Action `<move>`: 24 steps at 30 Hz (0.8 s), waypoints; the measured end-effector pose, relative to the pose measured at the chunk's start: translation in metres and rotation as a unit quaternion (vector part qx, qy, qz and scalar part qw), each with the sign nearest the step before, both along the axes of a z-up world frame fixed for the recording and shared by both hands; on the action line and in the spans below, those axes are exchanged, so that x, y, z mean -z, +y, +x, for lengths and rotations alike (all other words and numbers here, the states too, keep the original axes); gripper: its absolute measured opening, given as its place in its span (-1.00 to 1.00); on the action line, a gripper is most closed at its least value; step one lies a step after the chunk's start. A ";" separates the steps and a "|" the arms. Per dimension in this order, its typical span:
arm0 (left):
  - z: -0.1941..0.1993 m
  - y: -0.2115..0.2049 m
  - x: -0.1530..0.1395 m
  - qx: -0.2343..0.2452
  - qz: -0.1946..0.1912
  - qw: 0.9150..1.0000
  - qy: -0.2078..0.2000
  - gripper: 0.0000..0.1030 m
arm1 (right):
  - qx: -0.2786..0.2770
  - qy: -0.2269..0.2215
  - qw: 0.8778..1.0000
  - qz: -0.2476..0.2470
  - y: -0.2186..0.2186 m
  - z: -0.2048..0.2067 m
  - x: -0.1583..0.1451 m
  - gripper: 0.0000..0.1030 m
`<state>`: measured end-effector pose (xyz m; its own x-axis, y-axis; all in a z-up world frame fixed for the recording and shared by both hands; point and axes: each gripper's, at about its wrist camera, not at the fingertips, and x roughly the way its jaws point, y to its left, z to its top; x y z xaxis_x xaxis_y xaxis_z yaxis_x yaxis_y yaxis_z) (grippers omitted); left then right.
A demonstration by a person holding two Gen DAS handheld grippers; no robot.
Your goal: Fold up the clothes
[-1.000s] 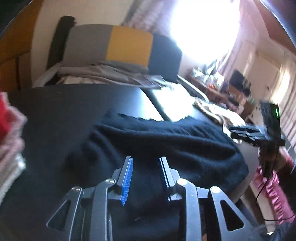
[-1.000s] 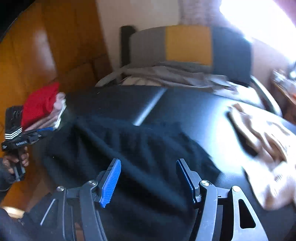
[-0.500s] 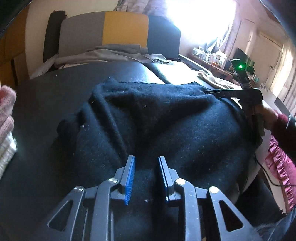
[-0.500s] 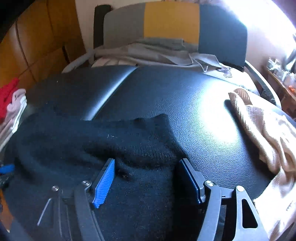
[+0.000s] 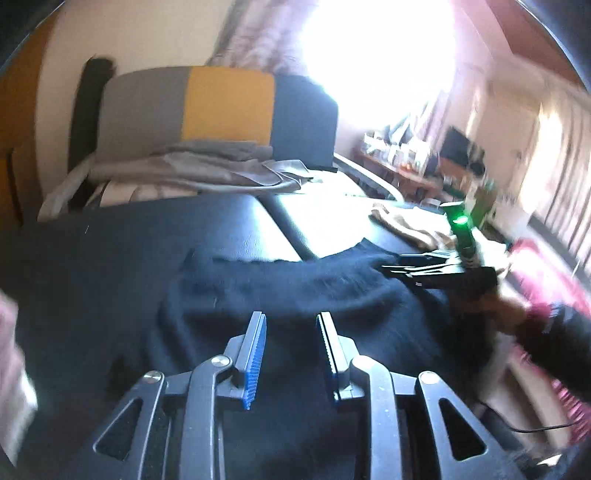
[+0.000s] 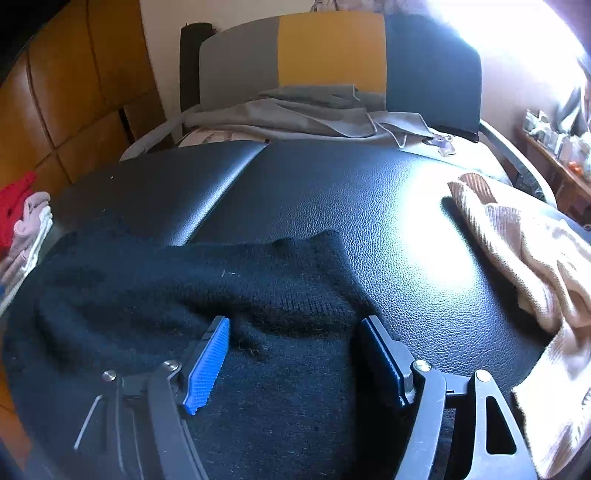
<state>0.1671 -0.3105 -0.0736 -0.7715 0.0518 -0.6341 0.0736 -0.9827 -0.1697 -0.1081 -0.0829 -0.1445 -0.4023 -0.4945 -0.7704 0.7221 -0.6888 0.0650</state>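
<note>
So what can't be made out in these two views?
- Left wrist view: the right gripper is motion-blurred, so its jaws are unreadable there.
- Right wrist view: the stack of red and pink folded clothes is cut by the left edge.
- Both views: the near part of the black knitted sweater is hidden behind the gripper bodies.

Place: a lived-in home room.
Window: bright daylight with curtains [image 5: 255, 33] at the far wall.
Seating: a grey, yellow and dark panelled chair back [image 6: 332, 55] with grey cloth [image 6: 314, 114] draped on it.
Worktop: black leather-look surface [image 6: 332, 192] carrying laundry.
Side shelf: cluttered sideboard [image 5: 402, 162] along the wall.
Wall: orange wooden panelling [image 6: 74, 92].
</note>
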 end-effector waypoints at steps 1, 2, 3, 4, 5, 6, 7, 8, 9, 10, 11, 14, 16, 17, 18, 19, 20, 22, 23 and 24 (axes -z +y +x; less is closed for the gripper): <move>-0.008 -0.001 0.008 -0.007 -0.012 1.000 -0.018 -0.46 | 0.000 0.001 1.000 0.000 0.000 0.000 0.000 0.43; -0.016 -0.002 0.016 -0.015 -0.025 0.999 -0.038 -0.46 | 0.003 0.003 1.000 0.001 0.000 0.000 0.000 0.43; -0.018 -0.004 0.028 -0.023 -0.032 0.997 -0.060 -0.46 | 0.007 0.006 1.000 0.003 0.001 -0.001 0.001 0.43; -0.013 -0.008 0.047 -0.032 -0.033 0.995 -0.089 -0.46 | 0.014 0.008 1.000 0.003 0.003 -0.002 0.002 0.43; -0.003 -0.009 0.054 -0.040 -0.028 0.995 -0.086 -0.46 | 0.022 0.006 1.000 0.002 0.004 -0.005 0.003 0.43; 0.008 -0.010 0.057 -0.047 -0.022 0.996 -0.071 -0.46 | 0.030 0.005 1.000 0.000 0.006 -0.008 0.003 0.44; 0.020 -0.010 0.060 -0.055 -0.015 0.997 -0.056 -0.46 | 0.033 0.004 0.999 -0.002 0.007 -0.009 0.003 0.45; 0.025 -0.011 0.061 -0.062 -0.008 0.997 -0.052 -0.47 | 0.033 0.006 0.999 -0.002 0.006 -0.009 0.003 0.45; 0.027 -0.011 0.062 -0.069 -0.001 0.996 -0.051 -0.47 | 0.033 0.012 0.999 0.002 0.005 -0.007 0.003 0.45; 0.029 -0.012 0.063 -0.075 0.006 0.996 -0.050 -0.47 | 0.032 0.019 0.999 0.007 0.003 -0.005 0.003 0.45; 0.031 -0.013 0.063 -0.082 0.013 0.995 -0.049 -0.47 | 0.032 0.026 0.999 0.013 0.001 -0.002 0.002 0.45; 0.032 -0.011 0.062 -0.099 0.019 0.993 -0.056 -0.47 | 0.034 0.035 0.999 0.020 0.000 0.003 0.001 0.48; 0.032 -0.007 0.060 -0.099 0.009 0.993 -0.064 -0.47 | 0.039 0.030 0.999 0.014 0.005 0.007 0.001 0.49; 0.033 -0.004 0.058 -0.100 0.008 0.993 -0.066 -0.47 | 0.041 0.028 0.999 0.012 0.008 0.008 0.001 0.49; 0.034 -0.001 0.057 -0.101 0.008 0.993 -0.069 -0.47 | 0.042 0.026 0.999 0.009 0.010 0.010 0.001 0.49; 0.038 0.002 0.056 -0.100 0.007 0.992 -0.071 -0.47 | 0.044 0.023 0.999 0.006 0.012 0.012 0.001 0.49; 0.042 0.004 0.055 -0.100 0.008 0.992 -0.072 -0.47 | 0.046 0.022 0.999 0.006 0.014 0.016 0.001 0.49; 0.054 0.001 0.050 -0.101 0.048 0.991 -0.068 -0.47 | 0.046 0.022 0.999 0.006 0.017 0.027 0.000 0.49; 0.058 -0.003 0.047 -0.098 0.071 0.991 -0.064 -0.42 | 0.046 0.025 0.999 0.007 0.019 0.034 0.000 0.49; 0.066 -0.010 0.042 -0.105 0.084 0.989 -0.057 -0.39 | 0.047 0.030 0.998 0.007 0.021 0.041 0.000 0.49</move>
<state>0.2329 -0.3202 -0.1153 -0.6998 0.0100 -0.7143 0.3016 -0.9022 -0.3082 -0.0675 -0.0616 -0.1440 -0.4919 -0.4408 -0.7508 0.6559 -0.7547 0.0134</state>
